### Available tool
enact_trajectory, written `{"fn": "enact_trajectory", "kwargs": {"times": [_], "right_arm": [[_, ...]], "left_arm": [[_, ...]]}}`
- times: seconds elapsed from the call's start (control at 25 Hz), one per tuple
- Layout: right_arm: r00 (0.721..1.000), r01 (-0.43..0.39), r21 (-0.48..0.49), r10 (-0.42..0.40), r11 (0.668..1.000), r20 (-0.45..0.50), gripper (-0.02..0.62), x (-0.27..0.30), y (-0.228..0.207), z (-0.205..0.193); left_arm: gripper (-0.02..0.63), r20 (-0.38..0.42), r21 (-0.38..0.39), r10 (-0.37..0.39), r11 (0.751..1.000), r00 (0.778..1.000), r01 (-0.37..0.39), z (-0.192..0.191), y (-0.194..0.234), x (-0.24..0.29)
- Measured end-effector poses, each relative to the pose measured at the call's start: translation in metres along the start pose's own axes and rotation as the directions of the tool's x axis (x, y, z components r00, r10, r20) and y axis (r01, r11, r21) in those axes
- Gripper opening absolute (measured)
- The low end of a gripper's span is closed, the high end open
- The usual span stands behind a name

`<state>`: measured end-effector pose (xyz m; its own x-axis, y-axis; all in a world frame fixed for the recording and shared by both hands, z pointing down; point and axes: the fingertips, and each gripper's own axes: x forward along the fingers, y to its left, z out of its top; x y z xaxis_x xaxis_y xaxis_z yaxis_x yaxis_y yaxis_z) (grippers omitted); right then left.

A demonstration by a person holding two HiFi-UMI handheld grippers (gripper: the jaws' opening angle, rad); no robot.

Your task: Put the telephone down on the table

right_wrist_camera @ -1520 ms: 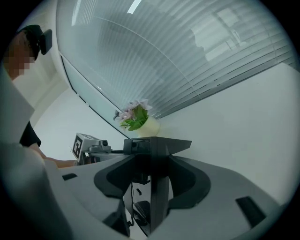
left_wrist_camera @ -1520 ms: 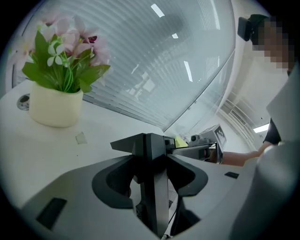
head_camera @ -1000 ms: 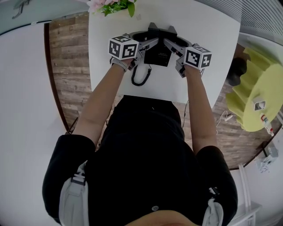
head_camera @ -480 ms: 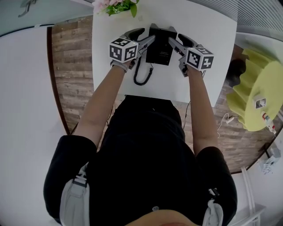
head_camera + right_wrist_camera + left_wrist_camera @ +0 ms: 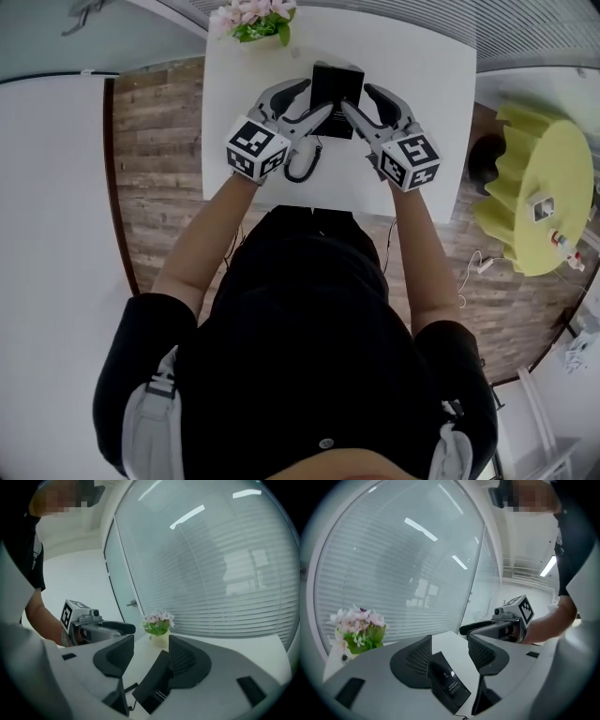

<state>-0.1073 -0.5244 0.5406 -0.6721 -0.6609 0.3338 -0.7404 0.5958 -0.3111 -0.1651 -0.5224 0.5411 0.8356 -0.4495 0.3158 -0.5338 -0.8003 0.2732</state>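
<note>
- The left gripper [image 5: 317, 96] and right gripper [image 5: 356, 97] both stand with jaws spread wide, having just been opening. Neither pinches anything.
- The telephone [image 5: 337, 86] shows in the gap of each gripper, close against one jaw and well clear of the other. No view shows whether a jaw touches it.
- It sits on the white table [image 5: 422, 112], towards the far middle, between the potted flowers [image 5: 251, 19] and the coiled cord [image 5: 302, 167]. In the gripper views it reads as a tilted black slab with a label on its upper face. Whether it lies flat cannot be told.
- Risk: each gripper's inner finger crosses a near corner of the telephone. If a finger is touching, pulling away at a slant could hook the edge and drag or tip the set.
- Risk: the cord lies just beside the left gripper, and a low sweep back could snag it and pull the telephone along.
- Risk: the flowers stand just beyond the telephone, so a forward nudge could push it into them.
- Pose: both forearms reach forward over the table's near edge.
- Pose: the grippers angle inward towards each other, tip slightly downward and meet over the telephone.
- Pose: each gripper's marker cube sits on top and is rolled outward.
</note>
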Motion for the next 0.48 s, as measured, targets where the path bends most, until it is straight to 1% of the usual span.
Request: {"fn": "enact_trajectory", "kwargs": {"times": [0.12,0.2,0.28,0.36,0.48], "right_arm": [[0.994,0.024,-0.047,-0.019,0.999,0.104,0.221,-0.023,0.023,0.026],[0.987,0.036,-0.086,-0.022,0.996,0.161,0.171,-0.039,0.041,0.04],[0.979,0.045,-0.118,-0.02,0.992,0.203,0.108,-0.053,0.059,0.05],[0.972,0.046,-0.144,-0.012,0.989,0.234,0.074,-0.065,0.074,0.059],[0.965,0.044,-0.187,0.007,0.981,0.261,0.038,-0.078,0.095,0.071]], "left_arm": [[0.247,0.056,0.1,0.0,0.995,0.998,-0.005,0.024,-0.027,-0.02],[0.227,0.092,0.135,0.005,0.991,0.996,-0.017,0.037,-0.041,-0.034],[0.192,0.127,0.15,0.018,0.988,0.992,-0.037,0.047,-0.052,-0.049],[0.149,0.154,0.168,0.032,0.984,0.988,-0.058,0.055,-0.062,-0.063],[0.054,0.206,0.188,0.029,0.98,0.978,-0.069,0.067,-0.076,-0.08]]}}
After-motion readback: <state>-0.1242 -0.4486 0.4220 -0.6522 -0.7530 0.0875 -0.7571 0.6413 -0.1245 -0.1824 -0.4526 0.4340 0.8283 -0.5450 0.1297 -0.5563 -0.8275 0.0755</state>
